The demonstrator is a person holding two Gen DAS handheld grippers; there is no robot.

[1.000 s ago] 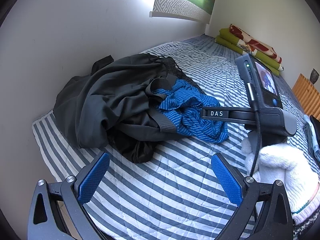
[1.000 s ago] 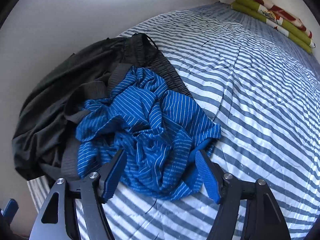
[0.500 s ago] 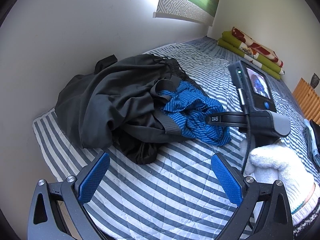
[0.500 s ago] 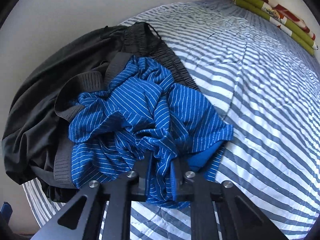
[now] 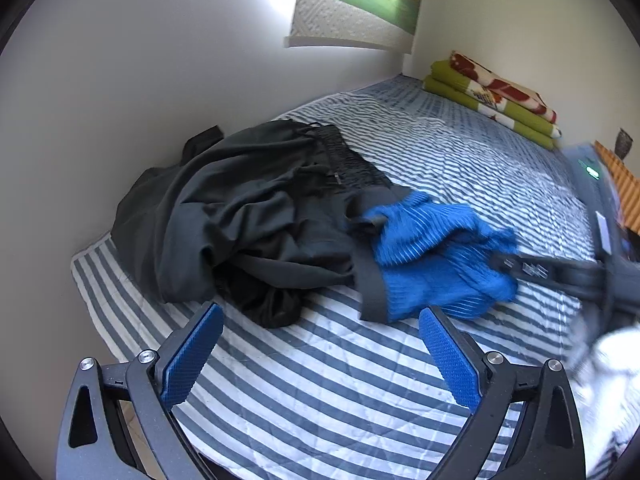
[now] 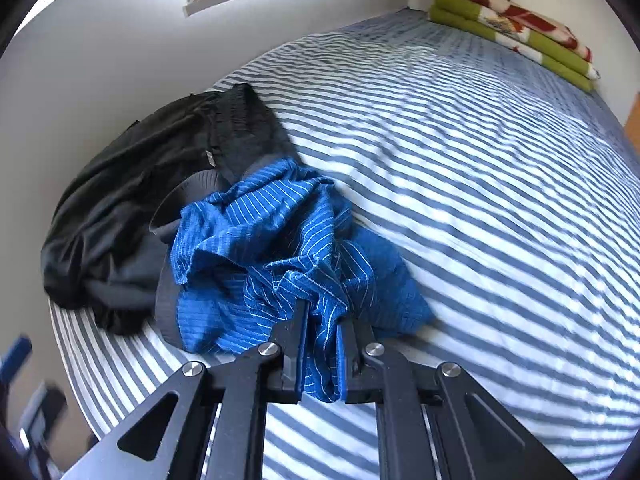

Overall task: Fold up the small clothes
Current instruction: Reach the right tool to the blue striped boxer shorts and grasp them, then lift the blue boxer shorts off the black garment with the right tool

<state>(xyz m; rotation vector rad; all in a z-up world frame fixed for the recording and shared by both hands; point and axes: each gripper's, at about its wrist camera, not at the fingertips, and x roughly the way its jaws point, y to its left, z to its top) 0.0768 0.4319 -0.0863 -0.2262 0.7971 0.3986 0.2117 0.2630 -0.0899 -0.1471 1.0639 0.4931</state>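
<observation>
A striped quilt point(image 6: 460, 168) is spread beside a plain wall point(image 5: 160, 60). A hanging point(image 5: 352, 4) is mounted above. Folded blankets point(image 6: 516, 28) are stacked at the far corner.

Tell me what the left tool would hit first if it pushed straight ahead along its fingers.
Most likely the bare striped bedspread. The left tool stands open with only quilt between its pads; the black garment and blue striped garment lie further ahead. Depth is hard to judge here.
</observation>
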